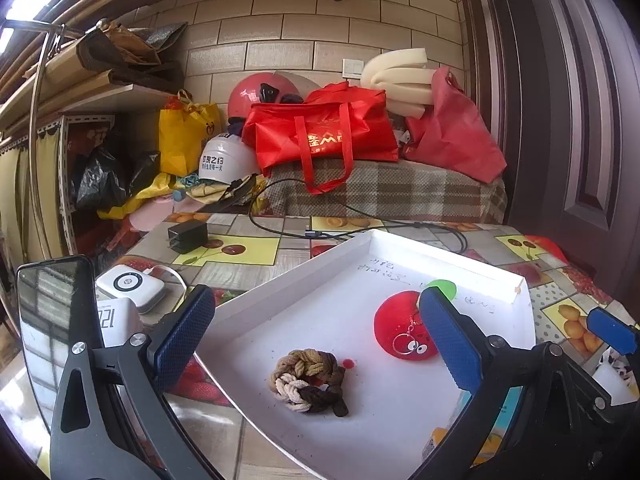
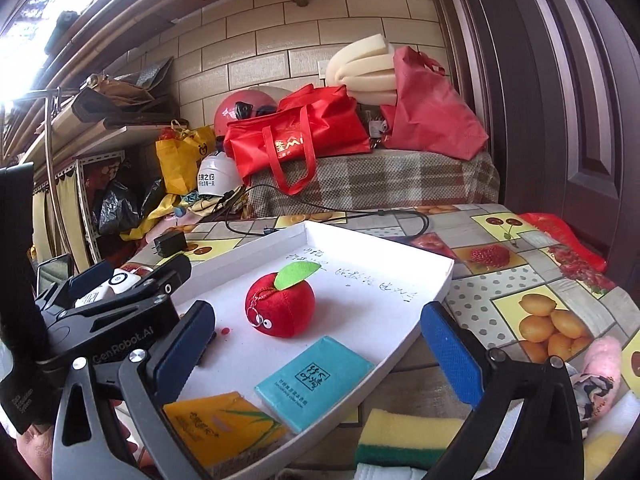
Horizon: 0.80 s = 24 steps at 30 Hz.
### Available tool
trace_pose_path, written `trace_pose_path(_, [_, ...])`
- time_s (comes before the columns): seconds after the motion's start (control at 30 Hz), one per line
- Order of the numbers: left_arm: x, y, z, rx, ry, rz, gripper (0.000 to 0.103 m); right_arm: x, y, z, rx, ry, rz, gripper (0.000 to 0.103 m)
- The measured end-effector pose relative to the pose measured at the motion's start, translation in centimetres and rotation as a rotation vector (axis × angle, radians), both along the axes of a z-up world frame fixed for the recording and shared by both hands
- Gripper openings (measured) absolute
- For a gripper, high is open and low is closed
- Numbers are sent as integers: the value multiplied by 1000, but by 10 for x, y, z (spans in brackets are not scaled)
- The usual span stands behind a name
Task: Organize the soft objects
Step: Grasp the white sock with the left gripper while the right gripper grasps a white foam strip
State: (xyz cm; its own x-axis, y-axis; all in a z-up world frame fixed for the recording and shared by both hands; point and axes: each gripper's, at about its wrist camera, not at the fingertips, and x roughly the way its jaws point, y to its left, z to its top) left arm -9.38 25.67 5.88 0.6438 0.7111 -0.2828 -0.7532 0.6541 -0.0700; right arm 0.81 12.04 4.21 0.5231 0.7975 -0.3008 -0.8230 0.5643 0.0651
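Observation:
A white tray [image 1: 304,292] lies on the fruit-print table. In it are a red plush apple [image 1: 400,328] with a green leaf and a braided brown-and-cream hair tie bundle [image 1: 308,380]. My left gripper [image 1: 320,344] is open and empty, hovering over the tray above the bundle. In the right wrist view the tray [image 2: 432,280] also holds the apple [image 2: 282,304], a teal tissue pack [image 2: 316,380] and an orange pack [image 2: 224,428]. My right gripper [image 2: 316,348] is open and empty over the tray's near edge. A yellow-green sponge [image 2: 404,432] and a pink plush item [image 2: 600,372] lie outside the tray.
A black charger [image 1: 188,236] and its cable [image 1: 360,228] lie on the table behind the tray. A white device [image 1: 132,288] and a phone [image 1: 56,320] sit at the left. Red bags [image 1: 320,132], helmets and foam are piled on the plaid bench behind.

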Motion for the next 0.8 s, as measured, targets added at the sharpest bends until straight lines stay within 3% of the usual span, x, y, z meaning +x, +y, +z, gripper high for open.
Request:
trace_pose_path(0.3, [-14, -32, 0, 21, 2, -104, 103, -6, -48, -3, -8, 0, -5, 103])
trace_pose_path(0.57, [-19, -95, 1, 73, 39, -316, 103, -19, -119, -3, -71, -92, 1, 103])
trace_pose_path(0.7, [-5, -133, 0, 126, 125, -476, 103, 3, -163, -2, -93, -50, -92, 103])
trace_pose_path(0.8, [20, -161, -8, 189, 268, -569, 103, 33, -189, -6, -162, 14, -173, 103])
